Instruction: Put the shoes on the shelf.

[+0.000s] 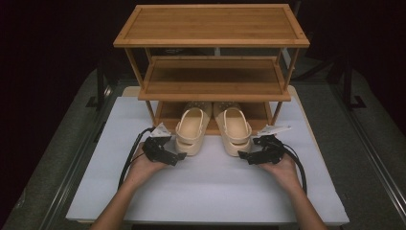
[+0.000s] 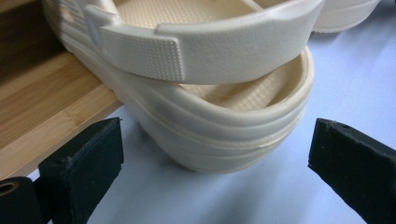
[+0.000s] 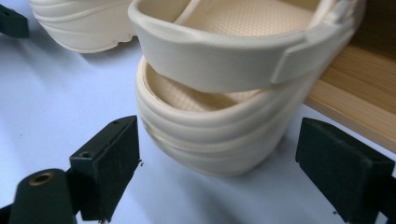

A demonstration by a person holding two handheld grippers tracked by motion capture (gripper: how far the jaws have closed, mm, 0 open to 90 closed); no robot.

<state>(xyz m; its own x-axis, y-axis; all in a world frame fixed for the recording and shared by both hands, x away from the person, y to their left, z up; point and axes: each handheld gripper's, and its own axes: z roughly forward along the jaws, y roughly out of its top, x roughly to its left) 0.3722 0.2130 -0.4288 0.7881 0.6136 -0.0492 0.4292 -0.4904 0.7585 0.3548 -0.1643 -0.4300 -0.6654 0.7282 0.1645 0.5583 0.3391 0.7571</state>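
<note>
Two cream clogs lie side by side, toes on the bottom shelf of a bamboo rack [image 1: 213, 89] and heels out over the white table top. My left gripper [image 1: 180, 156] is just behind the heel of the left clog [image 1: 190, 130]. In the left gripper view that gripper [image 2: 215, 151] is open, its black jaws standing wide on either side of the left clog's heel [image 2: 219, 133] without touching it. My right gripper [image 1: 242, 155] is open in the same way behind the right clog [image 1: 235, 128]. Its jaws flank the right clog's heel [image 3: 219, 140], apart from it.
The three-shelf rack stands at the back of the white table top [image 1: 210, 187]; its top and middle shelves are bare. The bottom shelf's front edge [image 2: 46, 121] runs just under the clogs. Dark floor and metal rails lie on both sides of the table.
</note>
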